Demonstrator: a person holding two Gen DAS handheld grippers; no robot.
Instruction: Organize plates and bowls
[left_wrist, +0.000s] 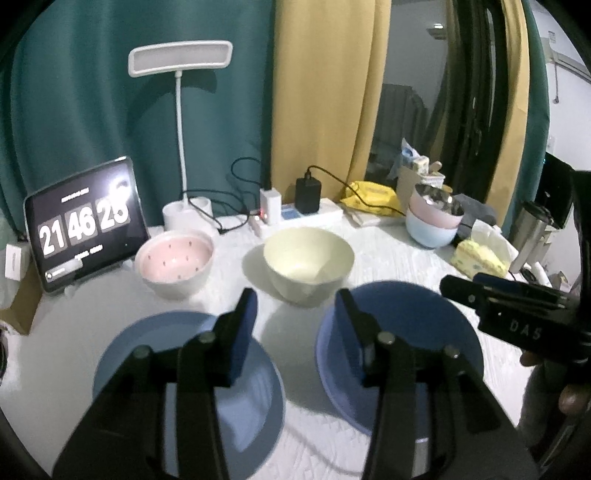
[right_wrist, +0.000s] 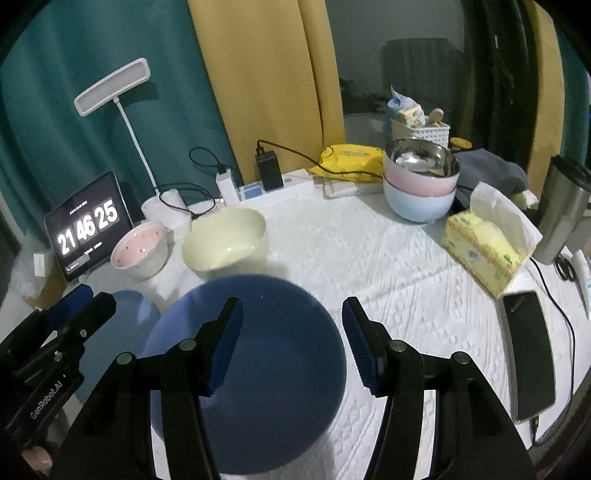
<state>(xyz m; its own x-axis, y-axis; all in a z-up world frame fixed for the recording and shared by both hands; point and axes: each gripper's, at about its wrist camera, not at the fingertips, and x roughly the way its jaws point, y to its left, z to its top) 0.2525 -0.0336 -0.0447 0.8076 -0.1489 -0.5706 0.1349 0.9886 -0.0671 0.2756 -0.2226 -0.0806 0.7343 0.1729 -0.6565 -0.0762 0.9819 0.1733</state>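
Observation:
Two blue plates lie side by side on the white tablecloth: the left plate (left_wrist: 147, 354) (right_wrist: 129, 306) and the right plate (left_wrist: 413, 325) (right_wrist: 273, 354). Behind them stand a pink bowl (left_wrist: 175, 258) (right_wrist: 138, 249) and a cream bowl (left_wrist: 308, 258) (right_wrist: 225, 243). A stack of a steel, a pink and a light blue bowl (left_wrist: 434, 218) (right_wrist: 421, 184) stands at the back right. My left gripper (left_wrist: 295, 314) (right_wrist: 79, 301) is open and empty above the gap between the plates. My right gripper (right_wrist: 291, 321) (left_wrist: 476, 291) is open and empty above the right plate.
A tablet clock (left_wrist: 83, 221), desk lamp (left_wrist: 181, 62), power strip with chargers (left_wrist: 295, 214) and yellow packet (left_wrist: 373, 195) line the back. A tissue box (right_wrist: 487, 247), steel tumbler (right_wrist: 561, 210) and phone (right_wrist: 528, 350) sit to the right.

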